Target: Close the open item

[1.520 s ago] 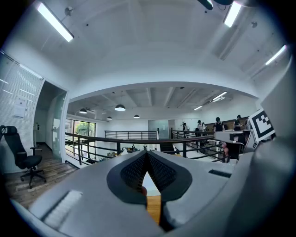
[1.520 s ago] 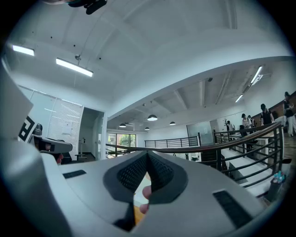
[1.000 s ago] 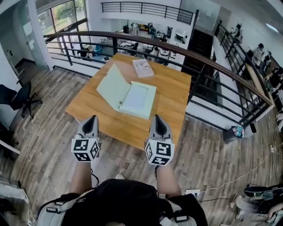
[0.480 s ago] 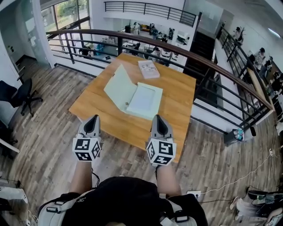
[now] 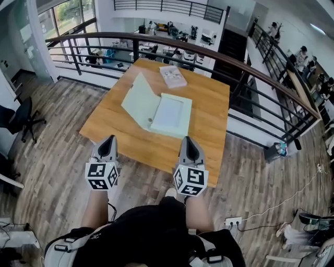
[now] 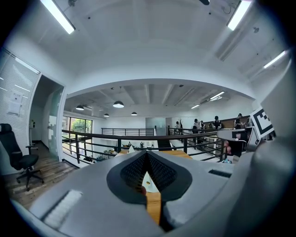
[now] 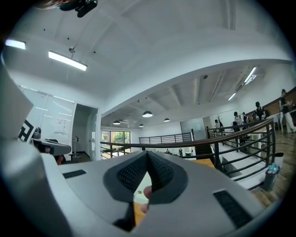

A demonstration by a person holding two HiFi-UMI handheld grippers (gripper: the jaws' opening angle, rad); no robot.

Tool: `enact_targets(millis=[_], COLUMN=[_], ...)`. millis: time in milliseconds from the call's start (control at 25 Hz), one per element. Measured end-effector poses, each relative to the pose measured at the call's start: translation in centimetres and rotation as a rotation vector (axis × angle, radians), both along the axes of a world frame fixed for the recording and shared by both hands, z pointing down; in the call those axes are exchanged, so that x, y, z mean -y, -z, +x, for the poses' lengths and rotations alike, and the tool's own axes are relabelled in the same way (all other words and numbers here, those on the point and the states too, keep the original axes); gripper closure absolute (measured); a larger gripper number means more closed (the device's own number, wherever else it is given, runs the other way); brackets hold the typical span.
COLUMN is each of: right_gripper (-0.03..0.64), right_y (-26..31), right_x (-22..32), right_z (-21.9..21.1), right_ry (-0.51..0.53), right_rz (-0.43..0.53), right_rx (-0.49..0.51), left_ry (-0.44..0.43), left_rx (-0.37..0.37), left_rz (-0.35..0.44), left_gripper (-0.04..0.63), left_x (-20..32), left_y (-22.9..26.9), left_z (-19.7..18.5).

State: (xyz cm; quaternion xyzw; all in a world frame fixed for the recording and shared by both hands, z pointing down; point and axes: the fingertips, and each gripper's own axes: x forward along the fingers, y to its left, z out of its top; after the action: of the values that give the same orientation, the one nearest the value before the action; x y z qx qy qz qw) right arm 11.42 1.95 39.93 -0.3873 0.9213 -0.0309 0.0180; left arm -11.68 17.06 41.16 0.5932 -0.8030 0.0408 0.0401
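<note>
**Room notes: mezzanine, daylight plus ceiling lamps**

You stand on a grey-brown wood-plank floor [image 5: 62,120]. Ahead of you is a wooden tabletop [image 5: 209,99], its far end near a curved black railing [image 5: 209,55] with a brown handrail. Past the railing you look down on a lower level with desks [image 5: 172,52]. A black office chair [image 5: 18,120] stands at your left, with windows [image 5: 68,13] beyond it. The walls are white. Strip lights [image 6: 58,16] and round lamps [image 6: 118,104] are lit overhead.

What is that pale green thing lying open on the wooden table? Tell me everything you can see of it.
It looks like a pale green folder, maybe card or plastic, lying open near the middle of the wooden table. Its left cover stands tilted up; the right half lies flat with a whitish panel inside. Only the table touches it.
</note>
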Motion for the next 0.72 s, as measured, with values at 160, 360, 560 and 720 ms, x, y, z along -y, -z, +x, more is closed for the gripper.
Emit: enact_targets(millis=[160, 360, 560, 720], right_gripper=[0.618, 0.618, 0.618, 0.618], right_y=[0.2, -0.7, -1.4, -1.4], right_x=[1.2, 3.7, 7.3, 10.4], right_z=[-0.6, -1.5, -3.1, -4.7], right_ry=[-0.019, -0.020, -0.011, -0.014], right_rz=[0.025, 0.005, -0.014, -0.010], right_rx=[-0.013, 0.000, 0.011, 0.008], left_ry=[-0.002, 0.001, 0.027, 0.030], left_rx=[-0.014, -0.003, 0.000, 0.000], left_rz=[0.001, -0.006, -0.011, -0.018], left_gripper=[0.596, 0.595, 0.597, 0.597], left_x=[1.6, 3.5, 6.3, 10.1], left_y=[-0.2, -0.9, -1.2, -0.9], left_z=[-1.0, -1.9, -4.1, -6.3])
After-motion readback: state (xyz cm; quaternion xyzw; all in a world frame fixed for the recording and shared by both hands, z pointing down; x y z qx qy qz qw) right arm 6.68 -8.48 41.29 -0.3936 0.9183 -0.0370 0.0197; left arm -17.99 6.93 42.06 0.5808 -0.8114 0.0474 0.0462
